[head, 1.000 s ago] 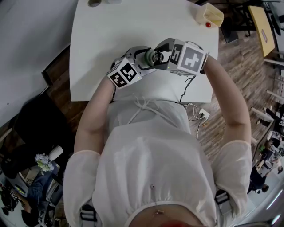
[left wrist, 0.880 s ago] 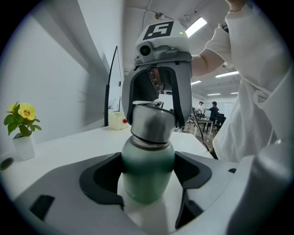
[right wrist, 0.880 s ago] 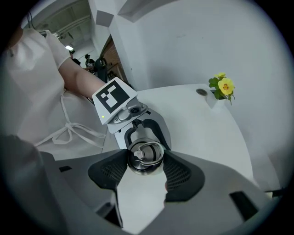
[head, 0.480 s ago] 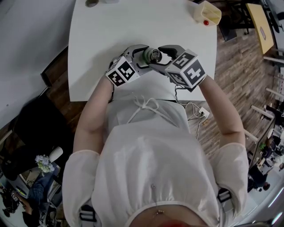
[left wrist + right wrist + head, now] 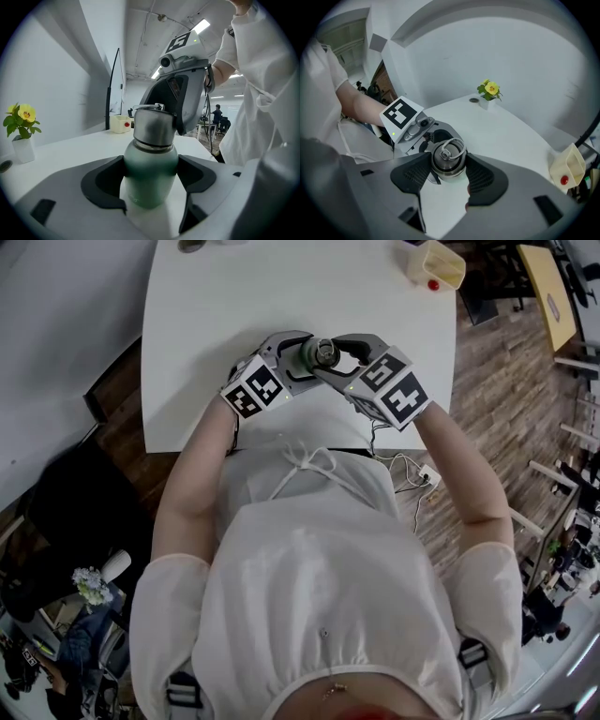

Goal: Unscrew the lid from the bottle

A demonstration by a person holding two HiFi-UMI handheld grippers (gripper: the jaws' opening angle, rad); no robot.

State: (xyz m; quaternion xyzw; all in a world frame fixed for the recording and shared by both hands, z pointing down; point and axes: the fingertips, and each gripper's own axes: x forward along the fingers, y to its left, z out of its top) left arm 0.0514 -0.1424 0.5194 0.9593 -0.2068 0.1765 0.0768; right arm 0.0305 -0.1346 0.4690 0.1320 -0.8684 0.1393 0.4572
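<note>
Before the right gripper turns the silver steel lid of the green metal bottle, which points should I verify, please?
1. Left gripper clamps the body of the matt green metal bottle: ok.
2. Right gripper on the round silver steel lid; its jaws have just been closing, and both pads meet the lid: ok.
3. Bottle upright: ok.
4. Lid already loose on its thread: cannot tell.
5. Pale yellow plastic box and small white flower pot away from both grippers: ok.
</note>
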